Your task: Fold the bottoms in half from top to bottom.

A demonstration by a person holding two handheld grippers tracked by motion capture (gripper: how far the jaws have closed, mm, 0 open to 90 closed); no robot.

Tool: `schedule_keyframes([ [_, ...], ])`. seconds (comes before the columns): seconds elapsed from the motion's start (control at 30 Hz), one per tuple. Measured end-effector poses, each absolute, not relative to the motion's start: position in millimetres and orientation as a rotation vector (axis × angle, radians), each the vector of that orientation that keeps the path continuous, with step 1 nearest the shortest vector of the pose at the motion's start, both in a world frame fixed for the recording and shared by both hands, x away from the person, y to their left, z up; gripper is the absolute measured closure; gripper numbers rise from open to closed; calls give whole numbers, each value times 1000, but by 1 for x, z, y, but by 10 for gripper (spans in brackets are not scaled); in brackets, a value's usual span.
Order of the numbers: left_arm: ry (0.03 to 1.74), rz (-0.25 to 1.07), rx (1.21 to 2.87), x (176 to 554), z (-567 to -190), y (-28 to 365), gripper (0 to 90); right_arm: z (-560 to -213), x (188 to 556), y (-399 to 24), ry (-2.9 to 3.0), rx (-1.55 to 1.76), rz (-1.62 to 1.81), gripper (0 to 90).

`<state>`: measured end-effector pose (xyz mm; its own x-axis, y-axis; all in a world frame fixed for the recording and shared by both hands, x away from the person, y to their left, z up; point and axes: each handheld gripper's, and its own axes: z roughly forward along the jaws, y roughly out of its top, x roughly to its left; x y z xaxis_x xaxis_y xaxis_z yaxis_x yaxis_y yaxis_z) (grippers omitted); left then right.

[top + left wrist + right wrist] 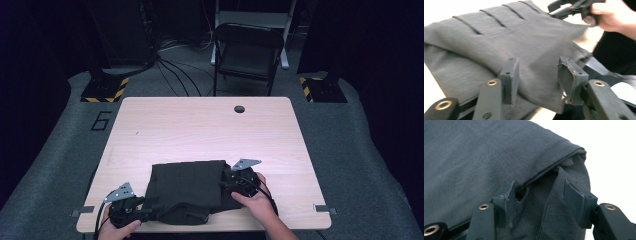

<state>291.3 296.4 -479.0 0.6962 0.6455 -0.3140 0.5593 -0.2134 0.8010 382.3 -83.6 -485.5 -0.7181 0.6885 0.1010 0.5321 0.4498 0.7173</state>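
Light wood table (200,125), round cable hole (239,109) near its far edge, black folding chair (248,52) behind it, grey carpeted floor (55,165), number 6 marking (101,120) left of table, two yellow-black striped stand bases (105,90), cables (175,70) on floor.

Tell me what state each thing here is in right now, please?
Dark garment: folded, lying flat at the near edge of the table.
Left gripper: jaws apart, fabric between them, not pinched.
Right gripper: jaws apart at the garment's folded edge, fabric between them.
Folding chair: unfolded, standing beyond the table.
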Motion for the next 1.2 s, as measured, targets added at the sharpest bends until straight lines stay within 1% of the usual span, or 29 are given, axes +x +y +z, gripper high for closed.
schedule_keyframes([
  [0.03,971,124,1890,294,-480,297,490,-484,383,-84,2482,1067,1124,430],
  [0.2,1024,179,1904,303,-484,303,432,-475,379,-84,2424,1073,1142,427],
  [0.27,1052,169,1910,305,-488,304,407,-473,375,-82,2443,1044,1185,410],
  [0.33,1048,152,1939,306,-492,303,390,-474,370,-78,2488,988,1199,386],
  [0.43,1033,184,1964,305,-494,299,376,-485,364,-70,2556,937,1145,377],
  [0.5,1025,205,1986,305,-495,297,373,-496,362,-67,2590,880,1068,376],
  [0.67,1003,273,2046,307,-500,294,373,-509,362,-66,2600,895,995,376],
  [0.97,1001,291,2068,312,-508,289,369,-513,364,-69,2611,935,1027,376],
  [1.0,979,298,2089,313,-508,289,369,-513,364,-69,2607,938,1029,377],
  [1.2,969,299,2087,315,-512,287,367,-515,363,-69,2583,928,1046,379],
])
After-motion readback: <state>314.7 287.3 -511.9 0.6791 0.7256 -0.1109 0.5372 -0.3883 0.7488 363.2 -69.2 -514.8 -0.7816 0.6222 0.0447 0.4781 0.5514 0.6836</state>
